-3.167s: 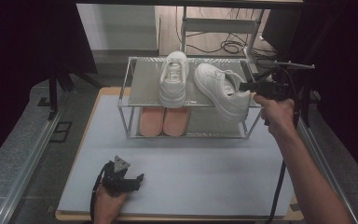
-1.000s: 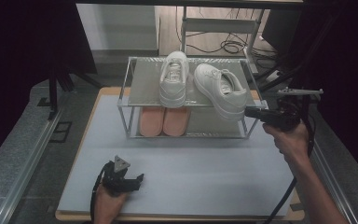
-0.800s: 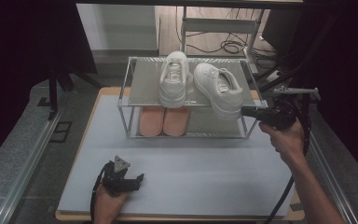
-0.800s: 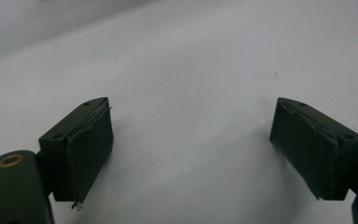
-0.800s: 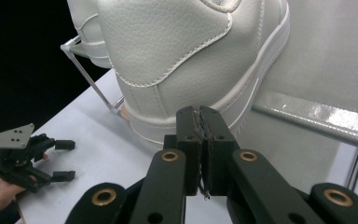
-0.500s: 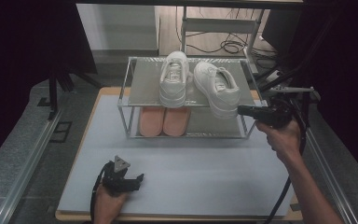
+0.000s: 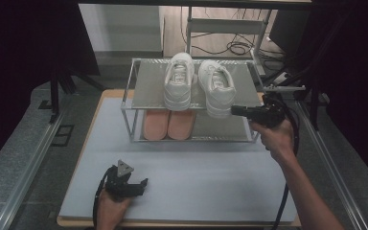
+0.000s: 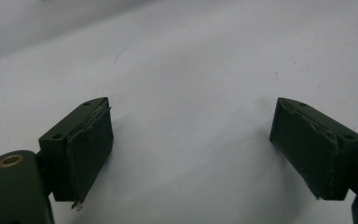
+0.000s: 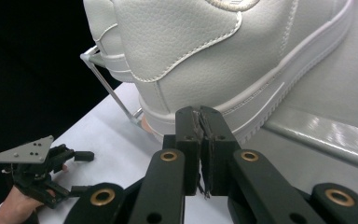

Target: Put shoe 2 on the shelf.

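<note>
On the table [image 7: 211, 177], the right hand-held gripper [image 9: 199, 122], jaws together, presses the right white shoe [image 7: 217, 86] at centre frame; the left hand-held gripper [image 7: 141, 184], lower left, rests with jaws apart.

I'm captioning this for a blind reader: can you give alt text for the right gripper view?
The right tool, jaws shut and empty, points at the heel of a white sneaker on a metal rack shelf. The left tool rests lower left on the pale table.

Right white sneaker [image 7: 217, 87] upright on rack top shelf [image 7: 148, 86], heel overhanging front edge, beside its pair [image 7: 178, 80]
</note>
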Demonstrator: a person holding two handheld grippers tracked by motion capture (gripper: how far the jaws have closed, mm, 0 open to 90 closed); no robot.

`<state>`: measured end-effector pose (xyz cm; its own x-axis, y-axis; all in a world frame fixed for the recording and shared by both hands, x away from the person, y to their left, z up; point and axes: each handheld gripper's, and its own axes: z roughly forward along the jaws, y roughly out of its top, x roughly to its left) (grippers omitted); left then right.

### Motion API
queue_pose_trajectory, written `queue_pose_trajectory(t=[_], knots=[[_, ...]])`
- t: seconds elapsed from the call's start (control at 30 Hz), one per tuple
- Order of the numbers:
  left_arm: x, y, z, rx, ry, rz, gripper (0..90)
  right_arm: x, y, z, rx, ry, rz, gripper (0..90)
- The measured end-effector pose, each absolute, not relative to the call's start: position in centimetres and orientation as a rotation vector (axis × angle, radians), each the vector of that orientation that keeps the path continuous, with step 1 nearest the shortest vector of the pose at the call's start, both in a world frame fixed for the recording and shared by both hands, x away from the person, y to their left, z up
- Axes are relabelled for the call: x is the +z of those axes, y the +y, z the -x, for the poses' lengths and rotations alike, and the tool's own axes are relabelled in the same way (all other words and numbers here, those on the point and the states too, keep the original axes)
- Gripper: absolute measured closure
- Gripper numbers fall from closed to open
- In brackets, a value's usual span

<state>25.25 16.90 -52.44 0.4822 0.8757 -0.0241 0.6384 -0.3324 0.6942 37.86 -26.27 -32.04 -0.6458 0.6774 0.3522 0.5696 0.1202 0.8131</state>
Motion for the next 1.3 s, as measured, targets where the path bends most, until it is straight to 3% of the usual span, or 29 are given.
queue_pose_trajectory(t=[0.9,1.3], knots=[[-52.4,16.9,-25.2,0.475,1.244,-2.083,13.3,-32.4,-20.9,-40.4,1.560,2.305,-1.235,85.7],[-52.4,16.9,-25.2,0.477,1.244,-2.084,13.4,-33.2,-21.7,-39.0,1.329,2.298,-1.131,63.5]])
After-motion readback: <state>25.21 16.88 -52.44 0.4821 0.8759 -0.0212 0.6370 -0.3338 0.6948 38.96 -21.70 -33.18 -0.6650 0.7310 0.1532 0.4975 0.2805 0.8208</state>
